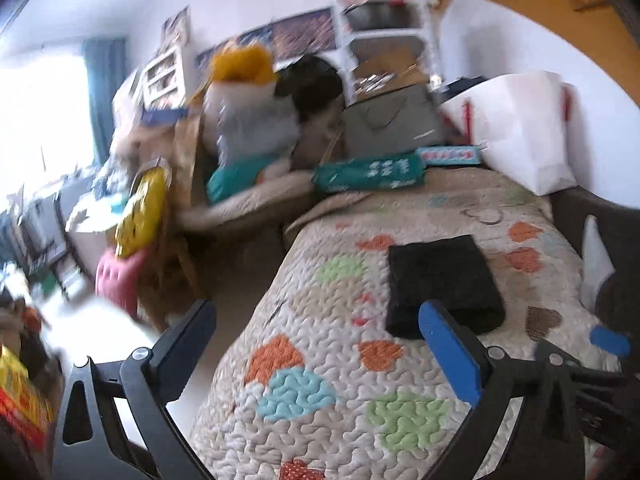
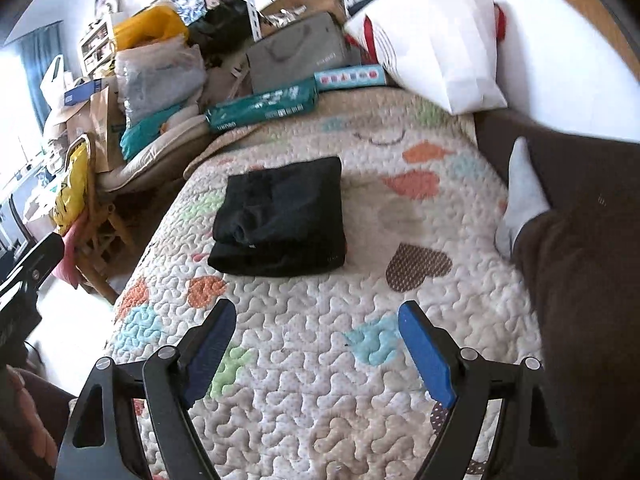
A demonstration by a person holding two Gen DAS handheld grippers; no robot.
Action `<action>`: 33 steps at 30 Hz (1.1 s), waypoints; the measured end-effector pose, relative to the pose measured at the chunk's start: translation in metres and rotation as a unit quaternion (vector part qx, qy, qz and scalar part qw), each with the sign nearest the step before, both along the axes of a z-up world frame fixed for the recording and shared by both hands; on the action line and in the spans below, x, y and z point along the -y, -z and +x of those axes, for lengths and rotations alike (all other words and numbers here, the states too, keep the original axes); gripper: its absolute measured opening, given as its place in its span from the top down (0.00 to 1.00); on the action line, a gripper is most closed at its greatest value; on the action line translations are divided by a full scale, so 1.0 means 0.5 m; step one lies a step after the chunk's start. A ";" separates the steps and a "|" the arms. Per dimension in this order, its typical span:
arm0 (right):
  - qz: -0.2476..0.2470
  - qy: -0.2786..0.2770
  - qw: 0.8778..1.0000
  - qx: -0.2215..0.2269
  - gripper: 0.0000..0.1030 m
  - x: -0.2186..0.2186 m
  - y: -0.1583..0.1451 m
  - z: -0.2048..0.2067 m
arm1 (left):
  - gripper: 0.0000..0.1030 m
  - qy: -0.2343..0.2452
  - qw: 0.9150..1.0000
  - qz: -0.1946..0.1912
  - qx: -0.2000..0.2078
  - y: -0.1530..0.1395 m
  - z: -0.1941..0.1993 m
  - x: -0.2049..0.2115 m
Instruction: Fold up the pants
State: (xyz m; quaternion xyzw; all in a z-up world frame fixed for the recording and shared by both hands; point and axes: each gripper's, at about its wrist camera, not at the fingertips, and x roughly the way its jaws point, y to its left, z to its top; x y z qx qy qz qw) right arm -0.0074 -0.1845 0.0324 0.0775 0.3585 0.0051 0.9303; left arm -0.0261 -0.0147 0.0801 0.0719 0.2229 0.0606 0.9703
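The black pants (image 2: 282,220) lie folded into a compact rectangle on the quilted bedspread (image 2: 320,360) with coloured hearts. They also show in the left wrist view (image 1: 440,284), just beyond my left gripper's right finger. My left gripper (image 1: 320,328) is open and empty, held above the bed's left edge. My right gripper (image 2: 316,328) is open and empty, above the quilt and short of the pants. The right gripper also appears at the right edge of the left wrist view (image 1: 592,364).
A person's leg in brown trousers with a grey sock (image 2: 520,192) rests on the bed's right side. A white bag (image 2: 436,40), a grey bag (image 2: 296,56) and teal packs (image 2: 260,108) sit at the bed's far end. Cluttered chairs and bags (image 1: 160,208) stand to the left.
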 end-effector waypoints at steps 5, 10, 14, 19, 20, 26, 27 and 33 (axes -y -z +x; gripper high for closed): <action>-0.008 -0.006 1.000 0.003 0.14 -0.010 -0.001 -0.008 | 0.00 0.008 1.000 -0.016 0.009 -0.030 -0.031 0.011; -0.005 -0.009 1.000 0.001 0.14 -0.013 0.003 -0.013 | 0.00 0.006 0.999 -0.054 -0.009 -0.035 -0.030 -0.005; -0.007 -0.013 1.000 0.002 0.14 -0.019 0.003 -0.014 | 0.00 0.007 0.999 -0.045 -0.018 -0.024 -0.030 -0.002; -0.012 -0.020 1.000 0.004 0.14 -0.029 0.005 -0.017 | 0.00 0.008 0.999 -0.039 -0.029 -0.012 -0.033 0.003; -0.013 -0.020 1.000 0.003 0.14 -0.031 0.006 -0.018 | 0.00 0.008 0.999 -0.036 -0.030 -0.011 -0.033 0.005; -0.013 -0.023 1.000 0.001 0.13 -0.033 0.008 -0.018 | 0.00 0.012 0.999 -0.019 -0.040 -0.001 -0.033 0.016; -0.013 -0.023 1.000 0.001 0.13 -0.033 0.009 -0.018 | 0.00 0.012 0.999 -0.017 -0.042 0.001 -0.033 0.017; -0.011 -0.022 1.000 -0.001 0.13 -0.033 0.010 -0.018 | 0.00 0.014 0.999 -0.016 -0.050 0.006 -0.033 0.018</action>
